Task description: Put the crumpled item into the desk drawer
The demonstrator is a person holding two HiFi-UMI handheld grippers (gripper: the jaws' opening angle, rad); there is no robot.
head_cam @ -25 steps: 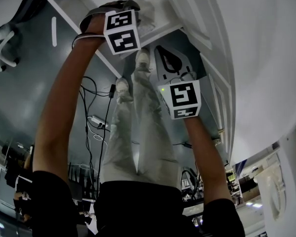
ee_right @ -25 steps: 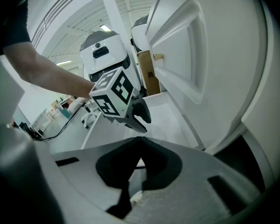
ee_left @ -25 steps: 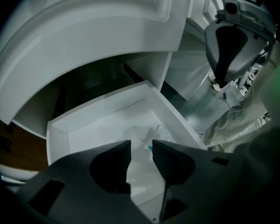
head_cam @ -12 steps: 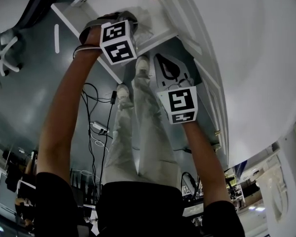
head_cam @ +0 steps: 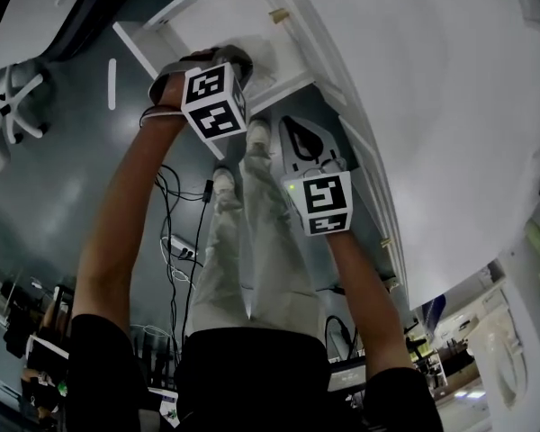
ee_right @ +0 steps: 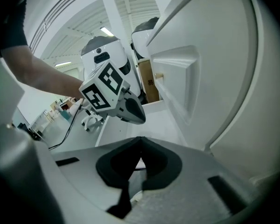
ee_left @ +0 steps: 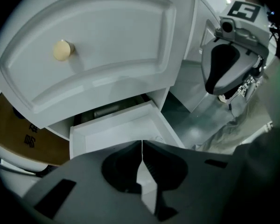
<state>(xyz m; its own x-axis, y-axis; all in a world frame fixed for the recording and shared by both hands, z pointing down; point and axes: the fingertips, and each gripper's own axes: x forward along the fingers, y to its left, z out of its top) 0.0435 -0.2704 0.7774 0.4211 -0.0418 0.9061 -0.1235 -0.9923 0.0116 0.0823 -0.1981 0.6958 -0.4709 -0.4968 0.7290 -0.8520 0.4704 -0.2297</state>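
The crumpled item (head_cam: 257,59) appears to lie inside the open drawer (ee_left: 113,125), by its right wall. Above the drawer the left gripper (ee_left: 142,146), nearer of the 2, has just been closing: jaws together, empty. The right gripper (ee_right: 140,143), also pinched together, hangs outside the drawer.

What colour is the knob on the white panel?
The knob is pale cream, clearest in the left gripper view.

The drawer (ee_left: 121,129) is smooth, glossy white; the knob (ee_left: 62,50) looks pale, matt; the floor (head_cam: 54,178) shines; the trousers (head_cam: 252,241) are cloth.
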